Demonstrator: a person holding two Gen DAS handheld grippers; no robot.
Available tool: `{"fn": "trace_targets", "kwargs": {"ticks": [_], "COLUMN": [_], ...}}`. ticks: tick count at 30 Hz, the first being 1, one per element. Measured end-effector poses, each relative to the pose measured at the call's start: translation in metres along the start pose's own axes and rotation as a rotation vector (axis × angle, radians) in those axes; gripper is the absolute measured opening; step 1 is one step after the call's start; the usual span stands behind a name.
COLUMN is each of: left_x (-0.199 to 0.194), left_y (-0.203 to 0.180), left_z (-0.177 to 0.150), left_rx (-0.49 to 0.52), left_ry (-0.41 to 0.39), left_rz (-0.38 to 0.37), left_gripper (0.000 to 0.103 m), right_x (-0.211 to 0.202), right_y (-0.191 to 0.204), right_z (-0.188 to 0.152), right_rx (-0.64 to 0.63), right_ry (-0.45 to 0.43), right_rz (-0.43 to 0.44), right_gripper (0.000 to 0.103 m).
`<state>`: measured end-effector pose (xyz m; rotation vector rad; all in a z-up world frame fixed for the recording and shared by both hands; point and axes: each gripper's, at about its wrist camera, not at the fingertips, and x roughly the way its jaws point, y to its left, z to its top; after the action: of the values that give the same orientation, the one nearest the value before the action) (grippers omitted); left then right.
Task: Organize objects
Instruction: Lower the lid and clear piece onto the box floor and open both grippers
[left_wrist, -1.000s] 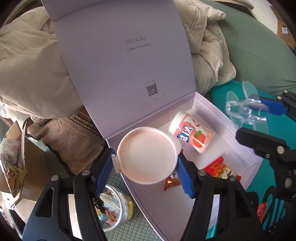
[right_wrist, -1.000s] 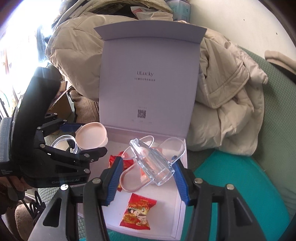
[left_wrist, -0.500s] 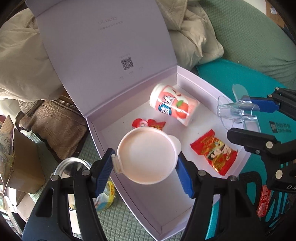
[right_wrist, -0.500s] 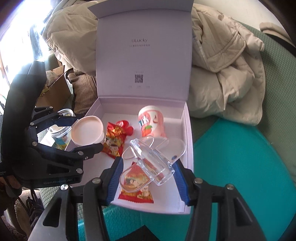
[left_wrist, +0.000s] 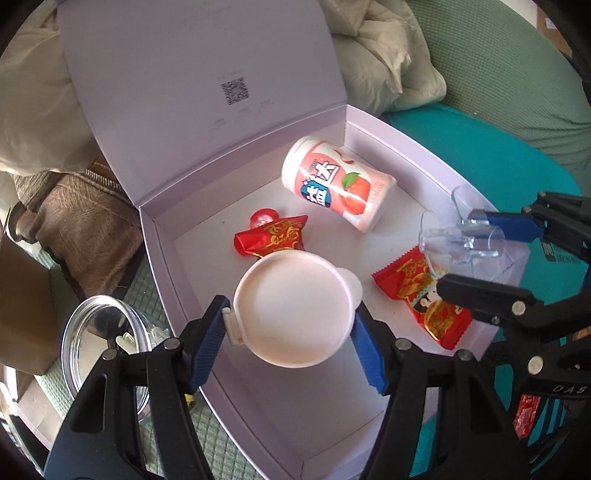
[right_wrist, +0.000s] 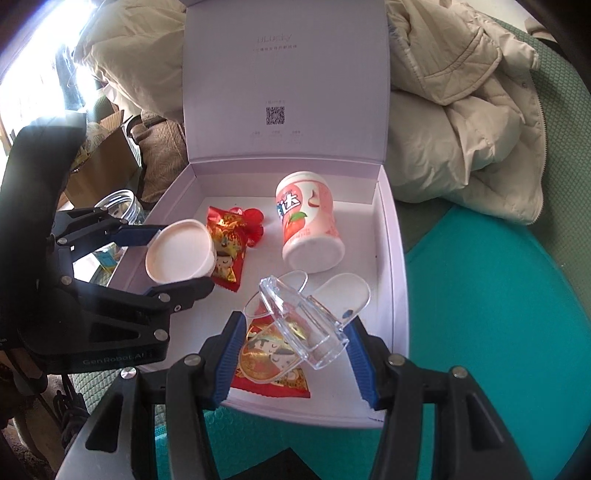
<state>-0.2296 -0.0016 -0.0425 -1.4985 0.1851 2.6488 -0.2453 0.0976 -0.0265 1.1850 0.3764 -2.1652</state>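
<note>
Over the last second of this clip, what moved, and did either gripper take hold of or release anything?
Both grippers came down toward the open white box, so its floor fills more of each view. The left gripper stays clamped on the round pink case, the right gripper on the clear plastic holder; nothing released. The gum bottle and red snack packets lie unmoved.

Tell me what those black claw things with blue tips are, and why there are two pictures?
They are two hand-held grabbers; a person squeezes them. Each carries a camera looking along its fingers, so you get one picture per hand. The left gripper holds a round pink lid. The right gripper holds a clear plastic piece. Both hang over an open white box. Inside lie a pink bottle on its side and two red snack packets. A clear jar stands outside the box.
</note>
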Motion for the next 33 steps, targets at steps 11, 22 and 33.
{"fn": "trace_targets", "kwargs": {"ticks": [11,22,33], "left_x": [0.006,-0.013,-0.044], "left_y": [-0.001,0.000,-0.002], "left_z": [0.000,-0.002,-0.006], "left_rx": [0.001,-0.032,-0.078], "left_ry": [-0.025,-0.025,-0.069], "left_rz": [-0.006,0.012,0.016], "left_gripper": [0.064,0.064,0.064], "right_x": [0.003,-0.031,-0.069], "right_y": [-0.003,-0.003,0.006], "right_z": [0.002,-0.002,-0.011], "right_rx": [-0.001,0.021,0.032], "right_ry": [0.011,-0.029,-0.077], "right_rz": [-0.035,-0.079,-0.071], "right_gripper": [0.055,0.055,0.055]}}
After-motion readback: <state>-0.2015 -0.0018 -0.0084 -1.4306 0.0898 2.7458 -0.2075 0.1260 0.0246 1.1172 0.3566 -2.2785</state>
